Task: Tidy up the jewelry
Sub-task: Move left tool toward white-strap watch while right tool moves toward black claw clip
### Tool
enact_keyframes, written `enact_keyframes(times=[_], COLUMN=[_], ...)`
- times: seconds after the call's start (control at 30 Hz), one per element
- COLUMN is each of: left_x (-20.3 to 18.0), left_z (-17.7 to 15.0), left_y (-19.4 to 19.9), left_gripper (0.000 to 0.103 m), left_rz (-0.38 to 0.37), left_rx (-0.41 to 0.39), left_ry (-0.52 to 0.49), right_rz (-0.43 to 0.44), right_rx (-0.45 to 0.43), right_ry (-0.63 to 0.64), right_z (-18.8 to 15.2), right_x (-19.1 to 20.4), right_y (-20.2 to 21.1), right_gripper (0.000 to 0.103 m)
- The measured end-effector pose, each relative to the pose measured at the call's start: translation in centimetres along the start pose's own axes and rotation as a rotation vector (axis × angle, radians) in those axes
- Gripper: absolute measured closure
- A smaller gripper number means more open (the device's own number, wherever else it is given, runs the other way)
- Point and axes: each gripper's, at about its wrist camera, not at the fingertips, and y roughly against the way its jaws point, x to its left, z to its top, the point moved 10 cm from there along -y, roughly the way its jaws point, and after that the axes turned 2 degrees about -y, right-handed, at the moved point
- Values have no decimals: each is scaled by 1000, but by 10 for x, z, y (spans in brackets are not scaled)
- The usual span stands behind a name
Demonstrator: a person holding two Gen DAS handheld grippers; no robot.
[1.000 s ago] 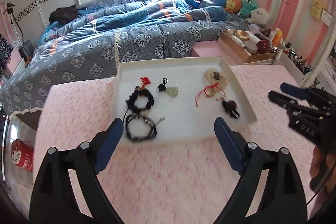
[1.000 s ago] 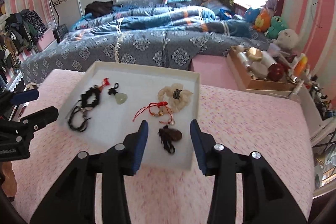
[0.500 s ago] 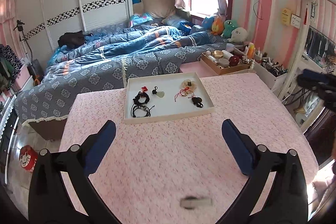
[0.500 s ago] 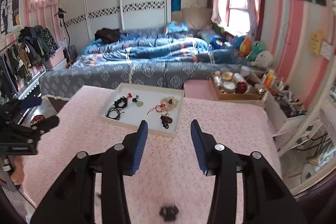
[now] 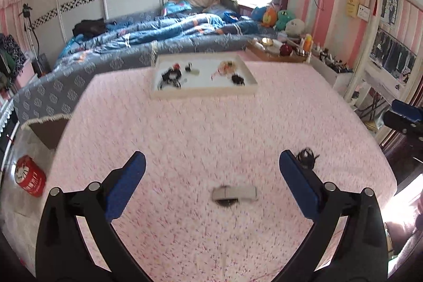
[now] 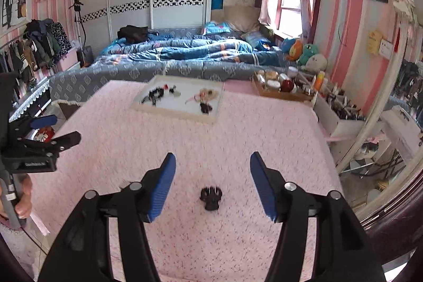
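The left claw [image 5: 211, 171] is spread as wide as it goes, with nothing between its blue pads; a pale flat clip [image 5: 234, 193] lies on the pink-covered bench [image 5: 185, 128] in the gap between them, untouched. Just beside the right-hand pad of that claw sits a small black hair claw-clip [image 5: 306, 160], resting on the cloth. The right claw [image 6: 212, 171] is released and its jaws are opening; the same black clip [image 6: 210, 197] lies on the bench between and below its pads, clear of both. At the far side of the bench stands the white tray [image 5: 205, 91], holding the jewelry: black beaded bracelets [image 5: 170, 77] at its left, a small pendant on a black cord [image 5: 191, 69] near the middle, a pale cluster with red cord [image 5: 224, 66] and a dark piece [image 5: 238, 79] towards its right. Beyond the tray is a bed with a blue patterned quilt [image 5: 132, 49]. The right wrist view shows the left claw at the left edge, gripped by a hand [image 6: 22, 197].
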Motion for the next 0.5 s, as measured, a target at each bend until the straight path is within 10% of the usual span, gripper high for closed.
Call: enact_keyframes(times=[0.5], left_x=[10], left_z=[-67], left_y=[-97], left_gripper=[3], left_rz=[4], left_rx=[99], left_ry=[-1], right_rz=[-1], right_rx=[74], right_ry=[-76], right_z=[-72], right_x=[-20], right_y=[-118], right_gripper=[33])
